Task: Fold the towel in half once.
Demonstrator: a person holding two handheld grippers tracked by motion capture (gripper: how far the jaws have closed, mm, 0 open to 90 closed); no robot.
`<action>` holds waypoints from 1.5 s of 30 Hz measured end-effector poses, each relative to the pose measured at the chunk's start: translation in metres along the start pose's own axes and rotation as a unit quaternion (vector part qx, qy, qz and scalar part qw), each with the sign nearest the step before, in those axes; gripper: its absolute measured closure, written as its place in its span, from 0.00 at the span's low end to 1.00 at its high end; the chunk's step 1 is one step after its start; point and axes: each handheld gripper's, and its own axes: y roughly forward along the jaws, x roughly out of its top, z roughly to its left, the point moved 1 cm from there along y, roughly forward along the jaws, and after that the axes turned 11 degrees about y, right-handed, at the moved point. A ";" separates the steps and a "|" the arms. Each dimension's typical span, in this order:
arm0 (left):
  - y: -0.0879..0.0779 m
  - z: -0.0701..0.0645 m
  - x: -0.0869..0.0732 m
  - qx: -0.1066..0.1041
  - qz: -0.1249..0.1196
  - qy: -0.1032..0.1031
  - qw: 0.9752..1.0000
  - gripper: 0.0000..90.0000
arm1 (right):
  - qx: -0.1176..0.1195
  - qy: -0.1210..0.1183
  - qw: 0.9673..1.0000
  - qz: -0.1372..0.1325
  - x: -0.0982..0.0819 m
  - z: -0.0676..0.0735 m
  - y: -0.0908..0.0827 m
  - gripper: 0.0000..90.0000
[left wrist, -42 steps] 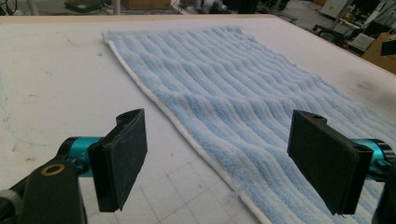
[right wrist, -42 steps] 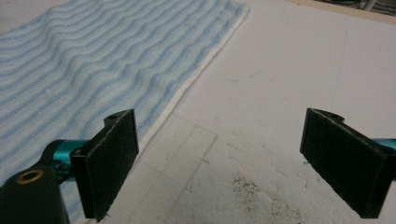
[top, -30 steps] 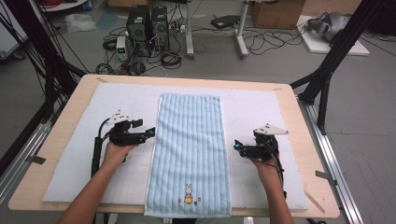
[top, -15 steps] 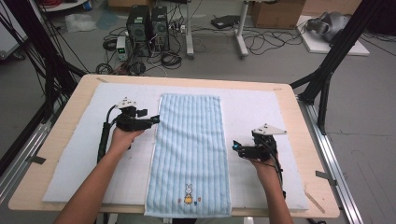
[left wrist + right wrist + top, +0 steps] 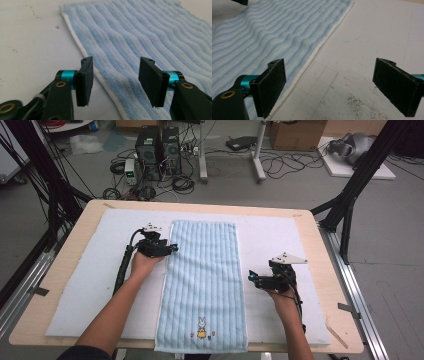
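Towel (image 5: 202,285) flat, lengthwise on bench (image 5: 320,245). Left gripper (image 5: 115,80) at its left hem, jaws half apart, just been closing, hem between them, unpinched. Right gripper (image 5: 329,87) wide, empty, straddling right hem. Step: grasping edges. Next: close both, then lift.

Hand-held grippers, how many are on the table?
2. The left hand-held gripper sits at the left edge of the light blue striped terry towel, towards its far end. The right hand-held gripper is at the towel's right edge, nearer the person.

Bare white mat (image 5: 95,285) open either side of flat towel (image 5: 202,270), nothing blocking.
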 end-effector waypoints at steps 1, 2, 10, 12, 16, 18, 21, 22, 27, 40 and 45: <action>0.002 -0.001 0.000 0.001 0.003 0.001 1.000 0.56 | 0.000 0.000 1.000 0.001 0.000 0.000 0.000 0.12; 0.004 -0.002 -0.001 0.003 0.006 0.004 1.000 0.58 | -0.001 -0.001 1.000 0.001 0.000 0.000 0.000 0.12; 0.006 -0.010 -0.001 0.019 0.018 0.063 0.998 0.82 | 0.000 -0.001 1.000 0.006 0.000 0.001 0.002 0.12; 0.007 -0.011 -0.001 0.014 0.016 0.067 0.998 0.91 | 0.000 -0.002 1.000 0.007 -0.001 0.002 0.003 0.12; 0.008 -0.009 -0.002 0.006 0.009 0.054 0.999 0.96 | 0.001 -0.002 1.000 0.008 0.001 0.005 0.008 0.12; 0.007 -0.008 -0.002 0.003 0.005 0.043 0.999 0.96 | 0.004 0.000 1.000 0.005 0.005 0.008 0.012 0.12; 0.005 -0.006 -0.001 0.000 -0.004 0.033 0.999 0.96 | -0.006 -0.006 1.000 0.001 0.017 0.012 0.023 0.12; 0.005 -0.006 0.000 -0.001 -0.009 0.029 1.000 0.96 | -0.009 -0.007 1.000 0.003 0.021 0.012 0.028 0.12; 0.002 -0.003 0.000 -0.008 -0.018 0.018 1.000 0.96 | -0.018 -0.013 0.999 0.050 0.036 0.014 0.065 0.19; 0.001 0.000 -0.001 -0.021 -0.022 0.006 1.000 0.96 | -0.015 0.005 0.995 0.096 0.059 0.007 0.119 0.59; 0.001 0.001 -0.002 -0.022 -0.020 0.003 1.000 0.96 | -0.021 -0.017 0.994 0.108 0.059 0.012 0.124 0.91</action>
